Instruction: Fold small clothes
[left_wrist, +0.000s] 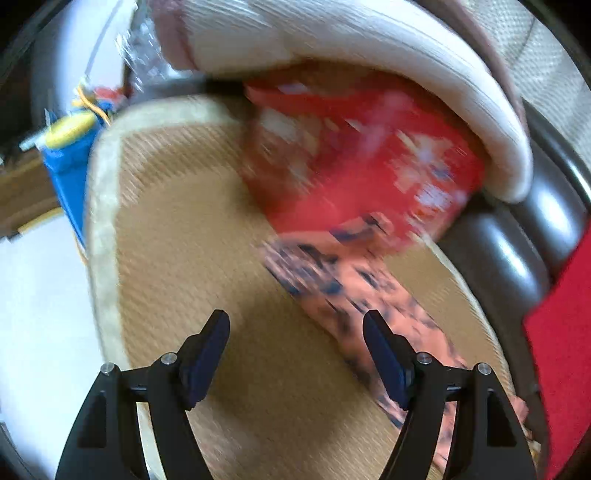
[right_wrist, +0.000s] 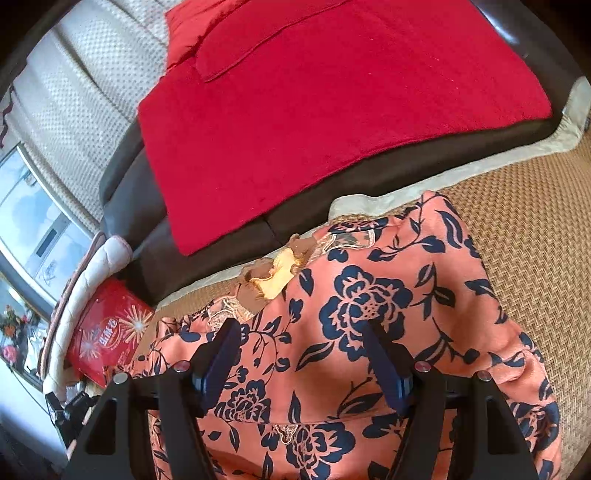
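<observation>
Coral floral garment (right_wrist: 369, 317) under open right claw (right_wrist: 299, 328)

Motion blur smears the red bag (left_wrist: 365, 155) and floral garment (left_wrist: 354, 295) beyond reading.

Left tool (left_wrist: 296, 325) and right tool (right_wrist: 298, 334) both spread wide, fingers empty

woven straw mat (right_wrist: 535, 221) with pale cloth border | red blanket (right_wrist: 314, 110) over dark leather sofa (right_wrist: 122, 206) | red printed snack bag (right_wrist: 107, 332) under a cream quilted cushion (left_wrist: 369, 55) | blue and yellow object (left_wrist: 70, 147) beside the mat's edge, blurred
</observation>
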